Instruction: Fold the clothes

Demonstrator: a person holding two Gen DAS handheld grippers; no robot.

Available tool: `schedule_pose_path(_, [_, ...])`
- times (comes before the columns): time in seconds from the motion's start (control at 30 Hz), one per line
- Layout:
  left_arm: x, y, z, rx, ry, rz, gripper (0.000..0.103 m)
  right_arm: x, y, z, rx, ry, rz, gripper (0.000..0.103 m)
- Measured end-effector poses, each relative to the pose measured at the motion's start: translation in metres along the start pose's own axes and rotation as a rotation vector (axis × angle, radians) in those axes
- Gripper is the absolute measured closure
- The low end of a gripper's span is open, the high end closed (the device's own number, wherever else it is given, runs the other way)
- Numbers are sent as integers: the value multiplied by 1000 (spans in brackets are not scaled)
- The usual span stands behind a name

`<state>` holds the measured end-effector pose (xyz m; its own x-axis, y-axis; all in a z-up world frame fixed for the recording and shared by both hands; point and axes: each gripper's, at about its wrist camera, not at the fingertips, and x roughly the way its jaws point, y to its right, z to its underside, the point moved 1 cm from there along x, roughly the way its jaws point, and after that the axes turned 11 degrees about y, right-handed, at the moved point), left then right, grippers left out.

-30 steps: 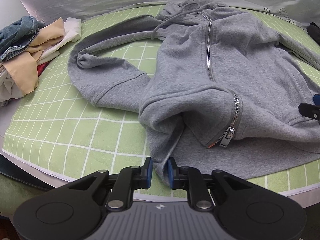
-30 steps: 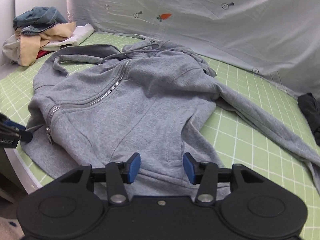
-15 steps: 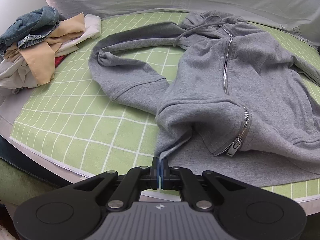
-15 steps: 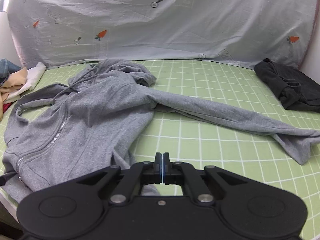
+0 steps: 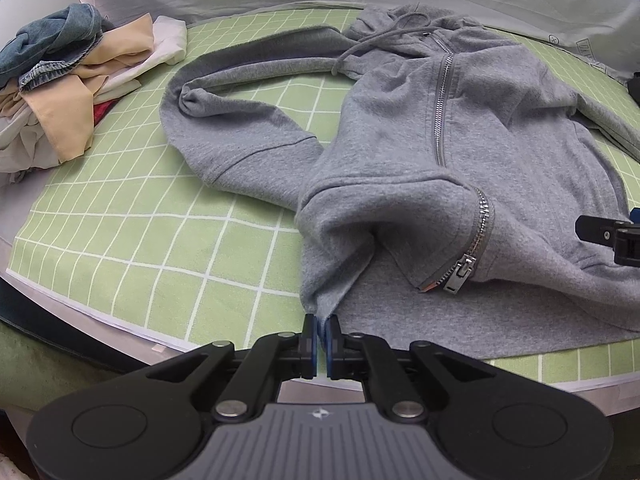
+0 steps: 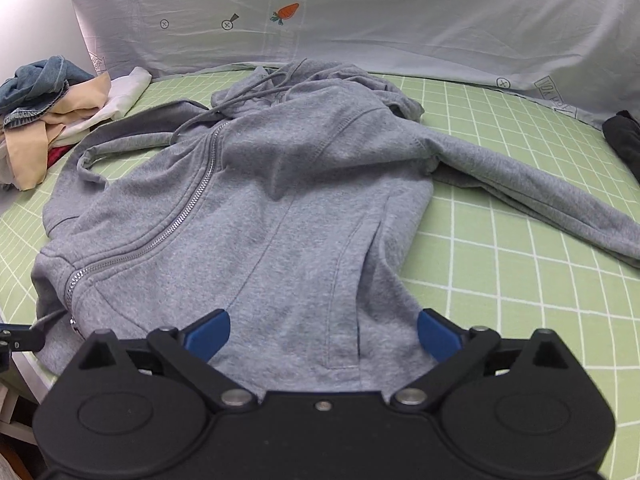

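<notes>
Grey zip hoodie (image 5: 460, 168) lies spread on the green grid mat (image 5: 132, 240), front up, zipper (image 5: 440, 112) closed, hood toward the back sheet (image 6: 360, 20). Left gripper (image 5: 321, 338) is clamped on the hoodie's near hem corner at the mat's front edge; fabric rises in a ridge from the pads (hem bunched there). Right gripper (image 6: 322, 332) sits over the hem on the other side, jaws opening wide, pads (image 6: 210, 332) not pressing, cloth lying under and between them. One sleeve (image 6: 540, 196) stretches out flat to the right; the other curls near the clothes pile (image 5: 60, 72). Dark garment (image 6: 624, 140) at the mat's far right edge.
</notes>
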<state>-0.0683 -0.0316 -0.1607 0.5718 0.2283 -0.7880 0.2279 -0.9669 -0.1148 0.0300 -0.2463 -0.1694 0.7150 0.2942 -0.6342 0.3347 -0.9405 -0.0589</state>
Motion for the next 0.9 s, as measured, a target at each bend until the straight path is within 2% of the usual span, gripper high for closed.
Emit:
schedule_pose_path(0.07, [2, 0, 0, -3, -8, 1, 96, 2, -3, 4, -37, -8, 33, 4])
schedule_pose_path(0.13, [4, -1, 1, -6, -16, 2, 96, -2, -7, 7, -93, 15, 79, 12])
schedule_pose_path(0.23, [5, -2, 1, -9, -18, 4, 96, -8, -9, 6, -142, 64, 127, 26])
schedule_pose_path(0.3, [5, -3, 1, -8, -20, 5, 96, -12, -9, 4, -158, 91, 138, 44])
schedule_pose_path(0.4, [5, -3, 0, -3, -21, 4, 96, -13, -12, 2, -165, 111, 113, 55])
schedule_pose_path(0.43, [6, -2, 0, -1, -21, 5, 96, -11, -12, 2, -166, 103, 97, 57])
schedule_pose_path(0.5, [6, -2, 0, 1, -22, 5, 96, -4, -12, 3, -148, 71, 70, 71])
schedule_pose_path(0.53, [6, -3, 0, 1, -21, 5, 96, 0, -10, 3, -135, 51, 61, 72])
schedule_pose_path(0.57, [6, -3, -1, 0, -20, 4, 95, 3, -9, 3, -121, 46, 45, 78])
schedule_pose_path(0.6, [6, -4, -1, -2, -18, 0, 95, 4, -9, 3, -117, 45, 28, 91])
schedule_pose_path(0.7, [4, -9, -2, -12, 1, -25, 100, -4, -3, -5, -87, 73, 14, 97])
schedule_pose_path(0.83, [-14, -27, -7, -52, 61, -62, 101, -42, 26, -30, 13, 198, 134, 97])
schedule_pose_path(0.9, [-23, -30, -8, -52, 70, -36, 100, -53, 45, -34, 62, 213, 206, 97])
